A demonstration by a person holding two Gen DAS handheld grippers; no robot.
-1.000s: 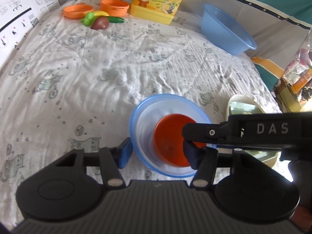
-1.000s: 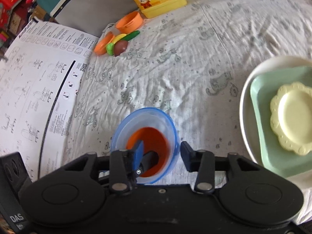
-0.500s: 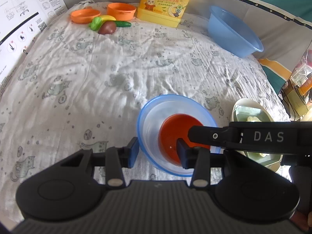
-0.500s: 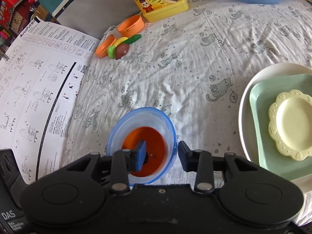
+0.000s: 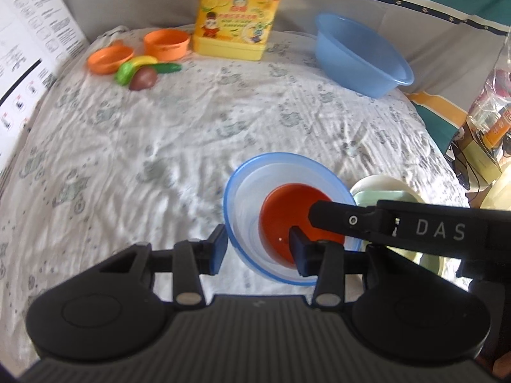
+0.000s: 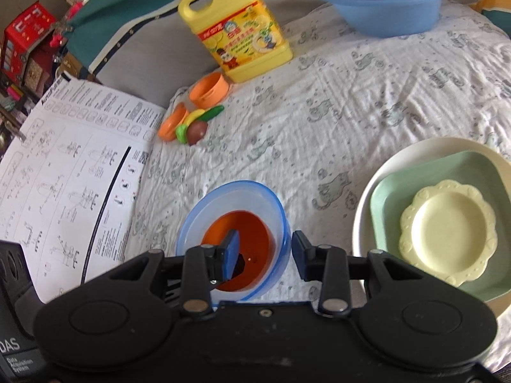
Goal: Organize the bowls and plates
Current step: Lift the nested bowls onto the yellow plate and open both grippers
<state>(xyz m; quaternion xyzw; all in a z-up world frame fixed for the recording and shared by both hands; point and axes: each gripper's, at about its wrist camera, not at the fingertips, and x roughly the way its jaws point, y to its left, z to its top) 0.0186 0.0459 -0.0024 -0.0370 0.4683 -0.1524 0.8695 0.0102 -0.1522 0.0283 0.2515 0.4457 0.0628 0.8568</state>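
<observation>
A clear bowl with a blue rim (image 5: 281,188) holds a red-orange bowl (image 5: 293,210) on the cat-print cloth; it also shows in the right wrist view (image 6: 236,204). My left gripper (image 5: 258,249) is open, one finger outside the left rim and one inside. My right gripper (image 6: 265,249) is open and straddles the right rim the same way. A stack of a white plate (image 6: 412,156), a green square plate (image 6: 447,175) and a pale yellow scalloped plate (image 6: 447,233) lies to the right.
A blue basin (image 5: 361,54) and a yellow detergent jug (image 5: 236,19) stand at the back. Orange cups (image 5: 164,44) and toy vegetables (image 5: 143,73) lie at the back left. A printed paper sheet (image 6: 64,172) lies on the left.
Both grippers have drawn back and risen a little, so the far objects show more fully. The nested bowls stay in place between the fingers.
</observation>
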